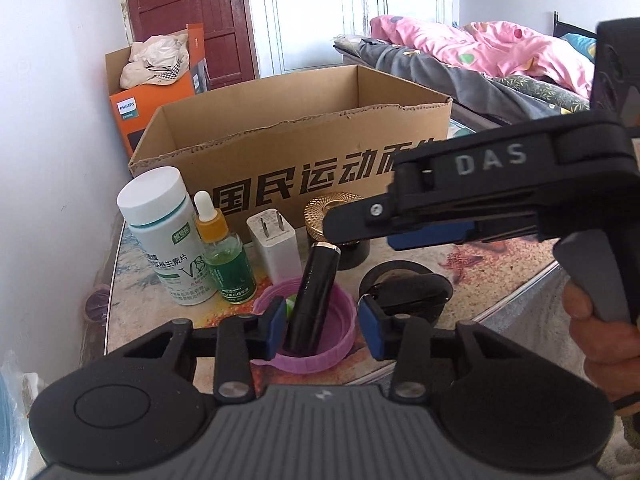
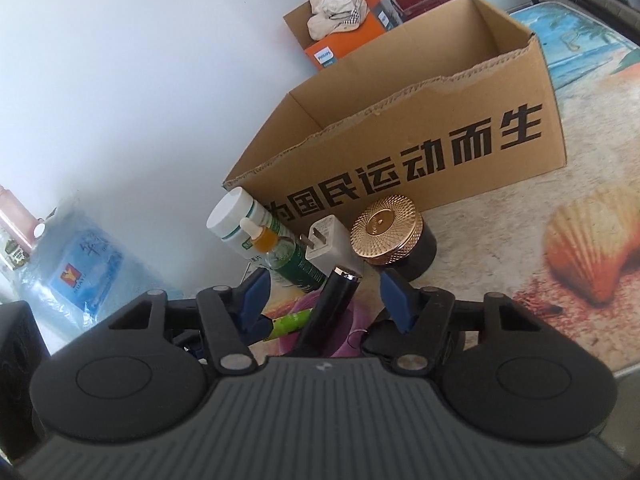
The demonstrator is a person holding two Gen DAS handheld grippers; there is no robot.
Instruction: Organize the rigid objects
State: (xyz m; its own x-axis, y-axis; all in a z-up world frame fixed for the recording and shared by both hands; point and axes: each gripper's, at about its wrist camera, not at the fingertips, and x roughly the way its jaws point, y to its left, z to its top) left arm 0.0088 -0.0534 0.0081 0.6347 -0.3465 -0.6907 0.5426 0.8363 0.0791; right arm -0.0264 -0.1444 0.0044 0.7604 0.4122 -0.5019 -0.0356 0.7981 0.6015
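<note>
Writing: orange box (image 1: 128,110) reads PHILIPS; cardboard box (image 1: 304,148) bears bold black Chinese characters; my right tongs (image 1: 360,226) are marked DAS | My left tongs (image 1: 322,326) half open, black tube (image 1: 314,296) between the pads, untouched | Right tongs half open, empty | Tube stands tilted in purple lid (image 1: 340,344) on desk (image 1: 500,272)

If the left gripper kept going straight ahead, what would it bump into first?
Probably the black cylindrical tube leaning in the purple plastic lid, straight ahead of the left gripper; depth is hard to judge.
</note>
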